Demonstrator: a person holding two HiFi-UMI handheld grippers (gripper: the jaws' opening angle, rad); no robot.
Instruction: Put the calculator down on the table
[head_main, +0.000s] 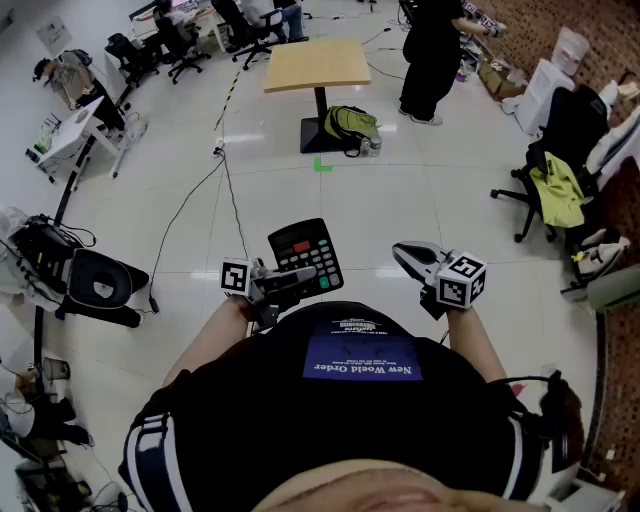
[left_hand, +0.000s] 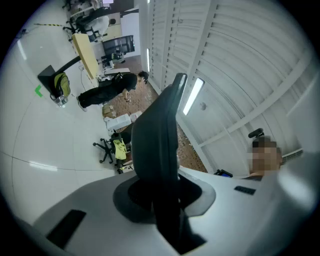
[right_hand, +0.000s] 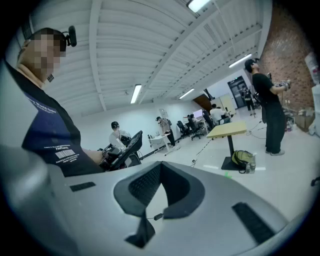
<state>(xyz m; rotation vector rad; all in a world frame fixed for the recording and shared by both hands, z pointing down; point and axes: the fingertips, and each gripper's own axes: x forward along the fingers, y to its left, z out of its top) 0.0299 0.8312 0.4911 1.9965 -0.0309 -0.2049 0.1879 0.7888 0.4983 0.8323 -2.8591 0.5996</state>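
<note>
A black calculator (head_main: 305, 255) with grey keys and a red key is held above the white floor, close to the person's chest. My left gripper (head_main: 298, 282) is shut on its near edge; in the left gripper view the calculator (left_hand: 162, 140) stands edge-on between the pads. My right gripper (head_main: 408, 256) hangs to the right of it, shut and empty, with its tips together (right_hand: 159, 167). In the right gripper view the calculator (right_hand: 131, 145) shows at the left. The wooden table (head_main: 318, 65) stands several steps ahead, with its top bare.
A green backpack (head_main: 350, 125) leans on the table's base, with a green tape mark (head_main: 322, 165) beside it. A person in black (head_main: 432, 55) stands right of the table. Office chairs (head_main: 555, 180) are at the right, a black seat (head_main: 95, 285) at the left. A cable (head_main: 190, 205) crosses the floor.
</note>
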